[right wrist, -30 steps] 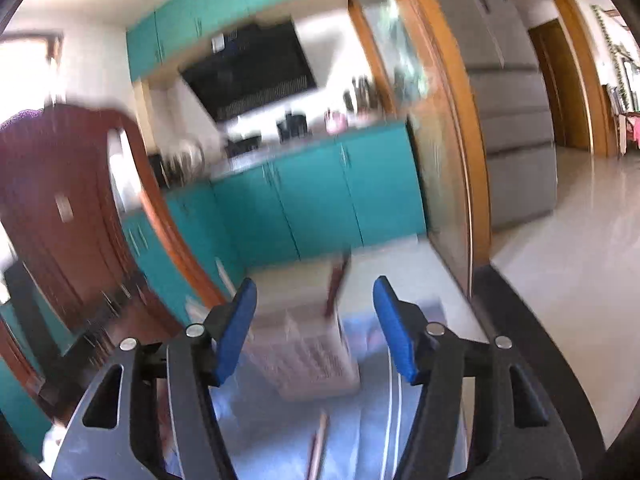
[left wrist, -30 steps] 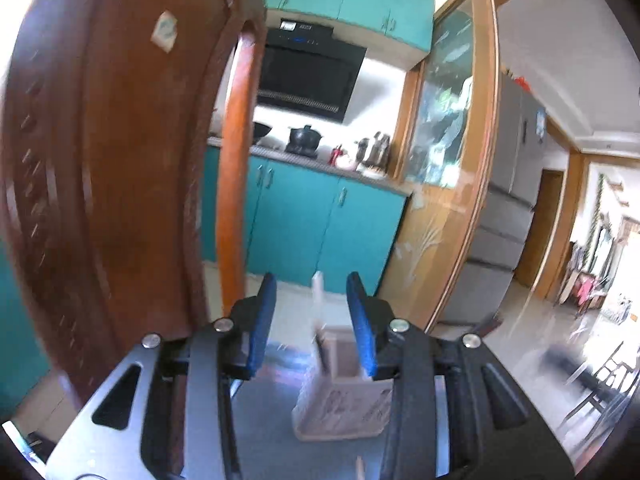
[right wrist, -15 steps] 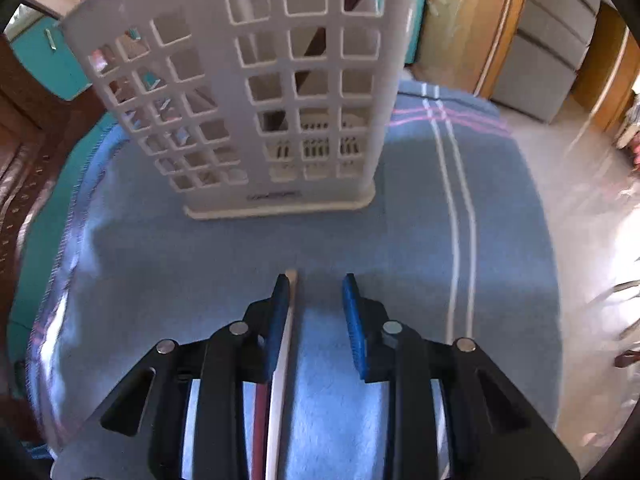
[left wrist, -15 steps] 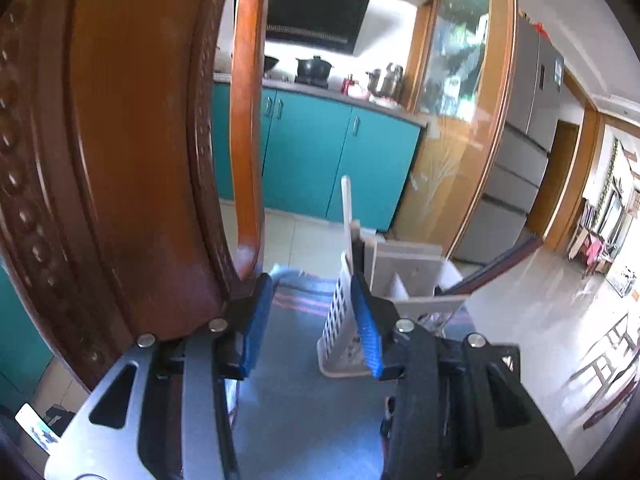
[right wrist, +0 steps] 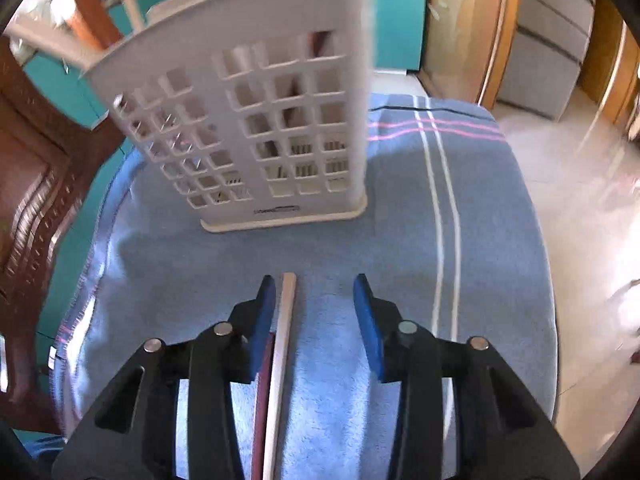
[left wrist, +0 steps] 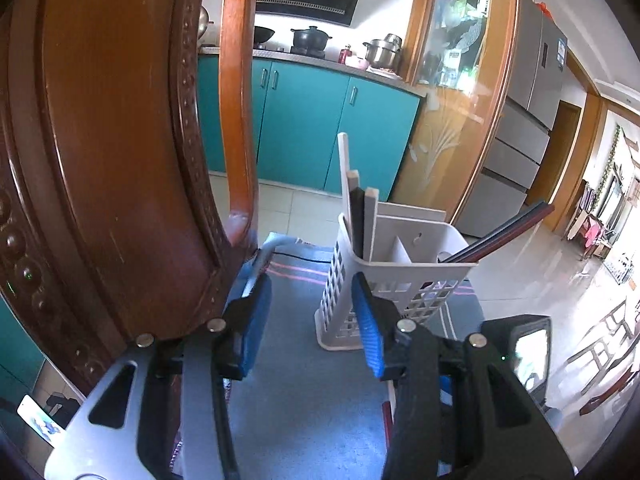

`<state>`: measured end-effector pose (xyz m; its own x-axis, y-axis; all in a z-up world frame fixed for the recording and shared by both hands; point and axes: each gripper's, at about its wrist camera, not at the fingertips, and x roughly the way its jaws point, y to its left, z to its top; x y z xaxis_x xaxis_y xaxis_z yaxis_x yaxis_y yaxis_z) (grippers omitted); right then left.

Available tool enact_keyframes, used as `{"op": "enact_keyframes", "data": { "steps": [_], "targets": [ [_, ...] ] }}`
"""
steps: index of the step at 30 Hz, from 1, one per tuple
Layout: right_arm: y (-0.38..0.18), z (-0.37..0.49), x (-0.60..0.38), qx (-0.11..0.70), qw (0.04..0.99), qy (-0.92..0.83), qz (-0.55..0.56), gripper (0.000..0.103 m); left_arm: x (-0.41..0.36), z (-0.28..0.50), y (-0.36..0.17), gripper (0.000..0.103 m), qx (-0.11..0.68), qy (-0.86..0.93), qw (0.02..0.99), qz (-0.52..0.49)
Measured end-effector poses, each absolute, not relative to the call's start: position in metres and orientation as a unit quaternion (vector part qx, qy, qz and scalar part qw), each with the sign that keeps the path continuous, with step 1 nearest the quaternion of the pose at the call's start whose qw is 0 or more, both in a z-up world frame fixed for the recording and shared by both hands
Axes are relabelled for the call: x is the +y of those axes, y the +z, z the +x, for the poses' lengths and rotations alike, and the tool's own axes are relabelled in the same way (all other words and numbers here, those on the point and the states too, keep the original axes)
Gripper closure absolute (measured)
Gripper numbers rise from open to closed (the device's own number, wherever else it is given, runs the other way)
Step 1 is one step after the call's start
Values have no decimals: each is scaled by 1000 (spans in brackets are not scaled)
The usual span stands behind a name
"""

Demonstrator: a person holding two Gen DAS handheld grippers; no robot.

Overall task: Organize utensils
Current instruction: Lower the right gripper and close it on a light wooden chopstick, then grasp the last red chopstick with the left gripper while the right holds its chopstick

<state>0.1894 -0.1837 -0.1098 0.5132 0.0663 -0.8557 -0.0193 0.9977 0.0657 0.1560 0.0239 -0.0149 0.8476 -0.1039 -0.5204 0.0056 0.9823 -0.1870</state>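
A white slotted utensil holder stands on a blue cloth; pale and dark chopsticks stick up from its left compartment and dark ones lean out to the right. It also shows in the right wrist view. My left gripper is open and empty, just short of the holder. My right gripper is open, low over the cloth. A pale chopstick and a dark red one lie beside its left finger.
A carved wooden chair back rises close on the left. The cloth has white and pink stripes near its right and far edges; tiled floor drops away beyond. Teal cabinets stand behind.
The right gripper dropped down to the cloth over the lying chopsticks and its jaws opened wider than half a second ago. The left gripper tilted down toward the holder.
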Motion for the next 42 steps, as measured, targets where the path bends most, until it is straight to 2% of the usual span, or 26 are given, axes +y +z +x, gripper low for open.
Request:
{"op": "enact_keyframes", "data": {
  "steps": [4, 5, 7, 11, 15, 19, 22, 26, 27, 30, 31, 34, 36, 37, 42],
  "targets": [
    [-127, 190, -164, 522, 853, 5, -18, 65, 18, 160, -22, 60, 287, -30, 955, -75],
    [-126, 188, -165, 516, 856, 4, -17, 78, 17, 161, -23, 60, 291, -30, 954, -73],
    [-124, 189, -170, 527, 850, 4, -12, 94, 14, 165, -27, 60, 304, -34, 950, -70],
    [-120, 183, -207, 544, 838, -17, 33, 96, 4, 178, -48, 60, 365, -76, 925, -75],
    [-118, 180, -241, 554, 829, -13, 81, 95, -22, 191, -86, 60, 452, -119, 882, -63],
    [-110, 175, -270, 557, 823, -23, 112, 95, -54, 191, -119, 60, 507, -152, 848, -38],
    [-96, 169, -289, 542, 830, -33, 131, 90, -79, 187, -137, 60, 526, -160, 835, -3],
    [-88, 161, -296, 532, 836, -32, 134, 89, -97, 186, -149, 60, 523, -144, 840, 39],
    [-89, 165, -294, 532, 836, -31, 131, 89, -100, 185, -150, 62, 519, -140, 841, 50],
    [-93, 160, -292, 540, 832, -30, 120, 88, -98, 188, -149, 84, 518, -130, 844, 59],
    [-96, 160, -287, 545, 830, -31, 114, 88, -94, 189, -149, 87, 519, -130, 843, 55],
    [-109, 157, -278, 556, 825, -29, 98, 87, -84, 191, -145, 87, 519, -126, 845, 40],
    [-115, 157, -270, 565, 821, -30, 77, 78, -80, 193, -144, 85, 519, -113, 846, 37],
    [-117, 157, -266, 567, 820, -32, 68, 73, -78, 191, -146, 79, 521, -112, 845, 35],
    [-129, 158, -249, 575, 817, -38, 27, 72, -86, 181, -150, 73, 518, -106, 848, 46]
  ]
}}
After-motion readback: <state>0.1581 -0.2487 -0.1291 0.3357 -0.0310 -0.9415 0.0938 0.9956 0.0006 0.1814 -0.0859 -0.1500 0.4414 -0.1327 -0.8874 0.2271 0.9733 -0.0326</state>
